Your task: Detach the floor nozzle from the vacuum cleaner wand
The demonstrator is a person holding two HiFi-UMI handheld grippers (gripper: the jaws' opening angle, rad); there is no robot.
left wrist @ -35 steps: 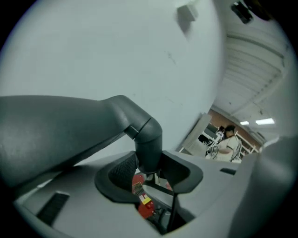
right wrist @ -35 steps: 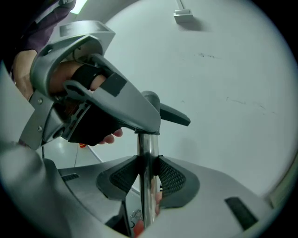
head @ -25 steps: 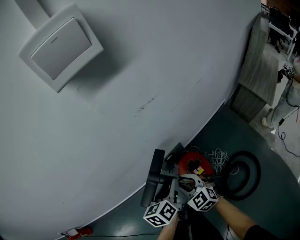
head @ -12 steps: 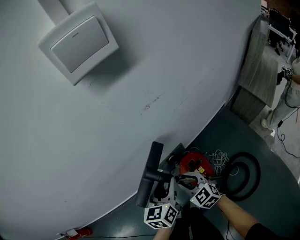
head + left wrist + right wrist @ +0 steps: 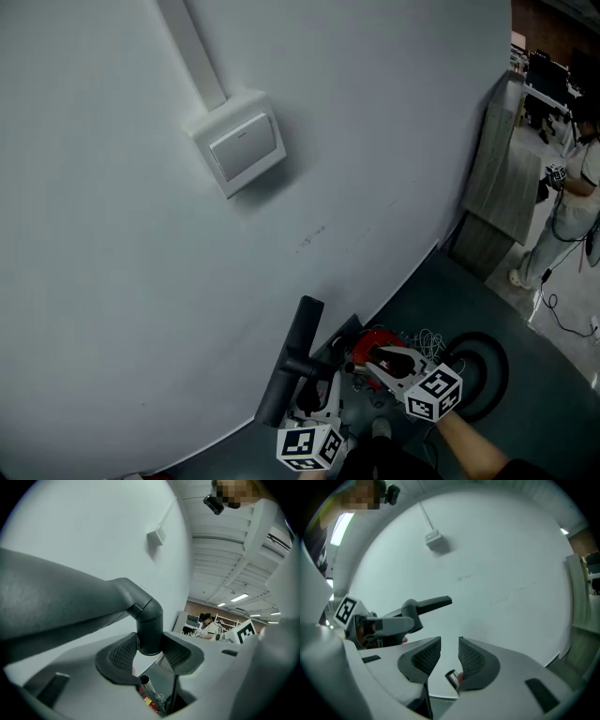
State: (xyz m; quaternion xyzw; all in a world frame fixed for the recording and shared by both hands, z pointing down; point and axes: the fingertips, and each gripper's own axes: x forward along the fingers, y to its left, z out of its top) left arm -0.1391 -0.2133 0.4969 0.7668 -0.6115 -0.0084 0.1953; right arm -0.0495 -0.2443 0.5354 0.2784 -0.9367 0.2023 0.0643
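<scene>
A white wall (image 5: 141, 281) fills most of the head view and meets a dark floor (image 5: 553, 412) along its lower right edge. The dark grey floor nozzle (image 5: 292, 352) is off the floor, in front of the wall's foot, its long head tilted and its neck pointing back toward the person. The left gripper (image 5: 149, 651) is clamped on that neck, both ribbed pads pressed against it. A red vacuum cleaner body (image 5: 370, 345) sits on the floor by the wall's edge, with a black hose coil (image 5: 497, 384) just beside it. The right gripper (image 5: 445, 656) has just been closing, yet its pads stand apart. A shiny tube end (image 5: 451, 678) shows low in the gap; whether they touch it, I cannot tell.
</scene>
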